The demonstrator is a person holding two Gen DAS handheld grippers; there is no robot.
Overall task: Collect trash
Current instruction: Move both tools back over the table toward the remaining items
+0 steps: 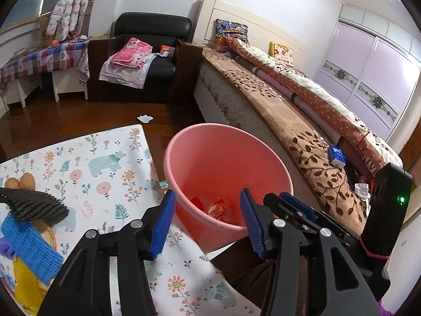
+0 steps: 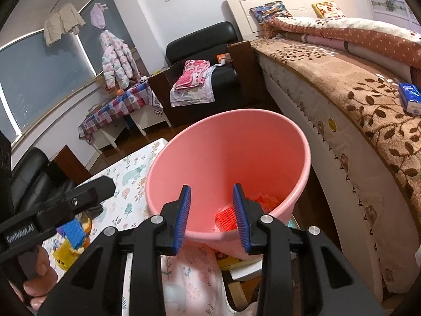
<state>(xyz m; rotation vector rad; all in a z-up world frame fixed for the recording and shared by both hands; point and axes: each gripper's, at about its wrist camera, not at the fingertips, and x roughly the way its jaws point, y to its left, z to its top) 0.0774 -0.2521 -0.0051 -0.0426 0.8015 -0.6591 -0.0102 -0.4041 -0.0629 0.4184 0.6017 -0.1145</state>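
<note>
Room: bedroom with dark wooden floor (image 1: 65,115); a bed (image 1: 276,110) runs along your right, a black armchair (image 1: 147,52) stands against the far wall.
Bench: floral-and-bear printed cloth (image 1: 100,163) covers the bench at your left.
Bin: pink plastic bin (image 1: 226,142) stands between bench and bed, its rim touching the cloth's edge; mouth open toward you.
Bin contents: red and orange wrappers (image 1: 215,208) lie at the bottom; from your right wrist view a red ridged piece (image 2: 226,220) shows there too.
Left tool: your left tool (image 1: 209,221) hangs over the near rim of the bin, blue pads wide apart, nothing between them.
Right tool: your right tool (image 2: 211,216) hovers just above the bin's near rim, pads parted, nothing held.
Bench items: blue knitted piece (image 1: 29,247), black netted foam (image 1: 34,202) and a yellow item (image 1: 26,284) lie at the left corner of the bench.
Floor item: one white scrap (image 1: 145,118) lies on the floor beyond the bench.
Bed item: blue tissue pack (image 1: 336,155) rests on the brown leaf-patterned cover.
Armchair item: pink folded cloth (image 1: 131,52) sits on the seat.
</note>
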